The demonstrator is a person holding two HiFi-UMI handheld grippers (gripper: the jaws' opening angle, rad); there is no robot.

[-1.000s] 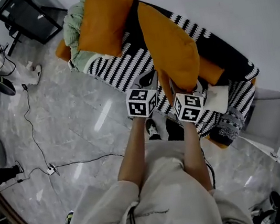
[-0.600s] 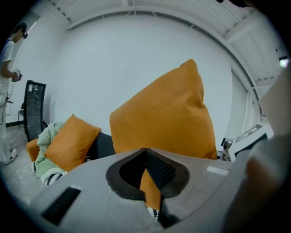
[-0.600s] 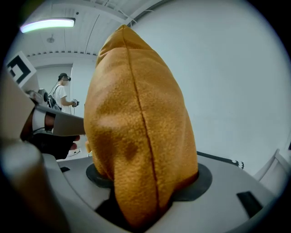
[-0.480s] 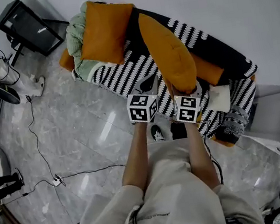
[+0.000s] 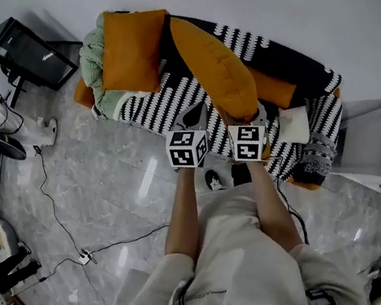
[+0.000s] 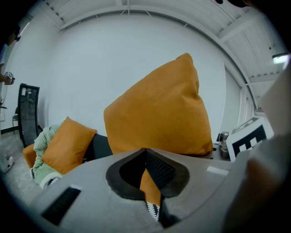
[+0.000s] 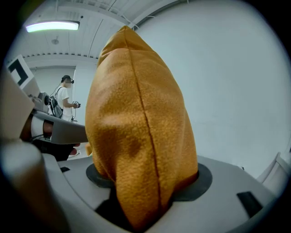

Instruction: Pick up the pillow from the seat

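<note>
**Status: pillow clamped in both tools, lift largely complete**

1. Grip. The left tool (image 6: 148, 184) has its jaws nearly together, pinching a thin fold of the orange pillow (image 5: 217, 71) at its lower edge. The right tool (image 7: 145, 200) stands partly spread, with its pads pressed against the thick end of the same pillow. Neither tool is empty.

2. Location. In the head view the pillow occupies the upper centre of the frame, above the striped seat (image 5: 157, 101). Its near end is at the two tools. A second orange pillow (image 5: 130, 49) lies on the seat at the upper left, untouched.

3. Progress. The grasp is made. The pillow appears raised off the seat, since the left gripper view shows it high against the wall with striped cover visible below the jaws. Whether every part is clear of the seat cannot be confirmed. What remains, at most, is to finish raising it clear.

4. Orientation. In the head view the long axis runs from upper left to lower right, held end lower right, free end upper left. In the right gripper view the pillow rises edge-on, seam vertical.
</note>
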